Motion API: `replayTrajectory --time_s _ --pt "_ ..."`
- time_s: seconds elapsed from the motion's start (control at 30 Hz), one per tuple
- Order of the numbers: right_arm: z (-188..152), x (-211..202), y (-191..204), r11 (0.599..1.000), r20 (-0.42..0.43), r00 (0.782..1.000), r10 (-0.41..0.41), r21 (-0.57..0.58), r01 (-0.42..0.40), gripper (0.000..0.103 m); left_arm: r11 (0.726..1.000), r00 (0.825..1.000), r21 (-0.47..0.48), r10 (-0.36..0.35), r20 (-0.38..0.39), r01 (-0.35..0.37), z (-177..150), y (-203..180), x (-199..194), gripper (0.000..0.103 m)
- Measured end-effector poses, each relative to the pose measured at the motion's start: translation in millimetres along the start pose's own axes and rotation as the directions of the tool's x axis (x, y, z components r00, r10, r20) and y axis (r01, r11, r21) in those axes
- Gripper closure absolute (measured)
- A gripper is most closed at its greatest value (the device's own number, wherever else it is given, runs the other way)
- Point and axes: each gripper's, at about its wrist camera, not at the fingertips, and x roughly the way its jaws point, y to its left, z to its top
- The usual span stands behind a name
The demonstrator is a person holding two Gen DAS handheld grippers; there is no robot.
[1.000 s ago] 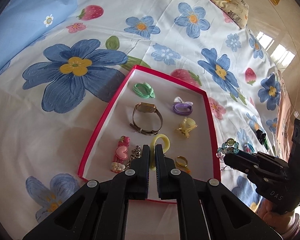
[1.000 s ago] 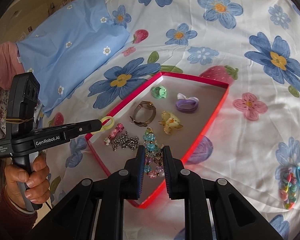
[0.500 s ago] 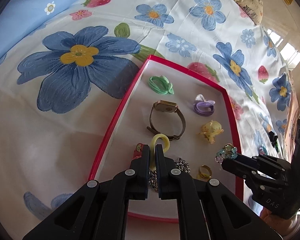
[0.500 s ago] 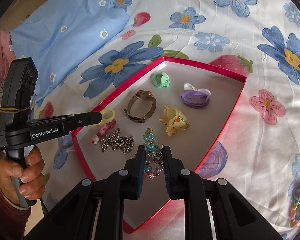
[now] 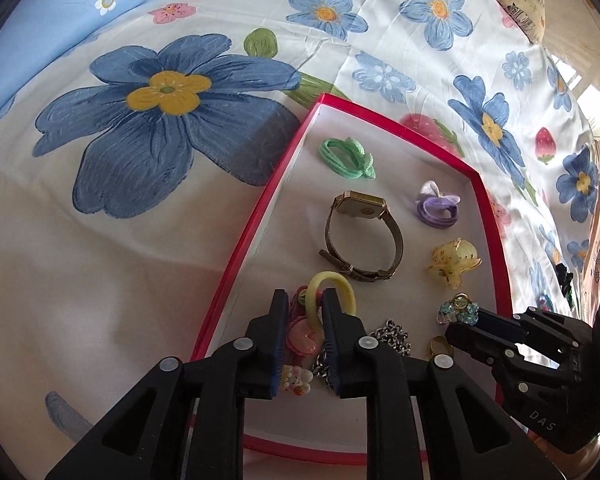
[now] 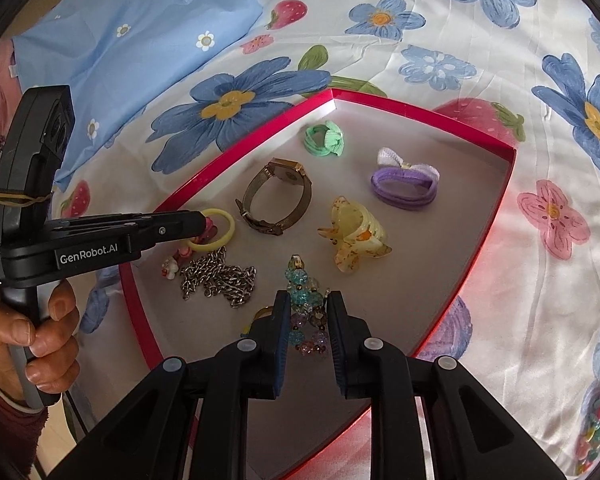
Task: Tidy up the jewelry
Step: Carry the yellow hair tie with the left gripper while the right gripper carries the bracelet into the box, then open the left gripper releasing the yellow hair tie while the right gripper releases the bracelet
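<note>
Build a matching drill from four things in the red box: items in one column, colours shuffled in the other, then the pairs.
Items:
1. watch
2. bow tie
3. knot tie
4. ring in left claw

Colours:
A. yellow
B. green
C. gold
D. purple

Pairs: 1-C, 2-D, 3-B, 4-A
</note>
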Motion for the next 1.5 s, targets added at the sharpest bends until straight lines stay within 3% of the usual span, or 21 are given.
replayTrajectory --time_s 0.43,0.87,1.1,1.23,1.33,1.43,1.5 --pt "0.2 1.8 0.0 1.000 -0.003 1.000 0.012 0.005 -0.012 0.082 1.000 1.000 0.011 0.019 0.003 -0.019 -1.1 -1.6 -0.7 0.081" --pt "0.7 -6.3 -1.0 1.000 0.024 1.000 0.020 0.020 -0.021 0.066 1.000 1.000 0.008 0.016 0.014 -0.016 -1.3 -2.6 -7.2 0.068" --pt "0.6 -18.0 -4.3 0.999 0.053 0.998 0.016 0.030 -0.018 0.066 1.000 1.000 0.005 0.011 0.026 -0.011 -2.5 -3.9 -15.8 0.066" --pt "-0.8 -28.3 -5.4 0.999 0.080 0.997 0.018 0.041 -0.021 0.065 1.000 0.999 -0.004 -0.004 0.050 0.004 -4.9 -3.3 -28.7 0.048" --pt "-4.1 -38.9 -6.3 0.998 0.109 0.994 0.029 0.059 -0.036 0.056 1.000 0.997 -0.024 -0.010 0.073 0.011 -10.7 1.5 -41.7 0.033" --pt "-10.0 -48.2 -5.7 0.996 0.134 0.990 0.038 0.076 -0.049 0.055 0.999 0.996 -0.046 -0.005 0.090 0.009 -21.3 6.5 -55.7 0.027" --pt "-15.3 -53.1 -4.8 0.994 0.149 0.988 0.048 0.088 -0.061 0.045 0.998 0.996 -0.058 -0.007 0.092 0.013 -29.5 10.0 -64.9 0.024"
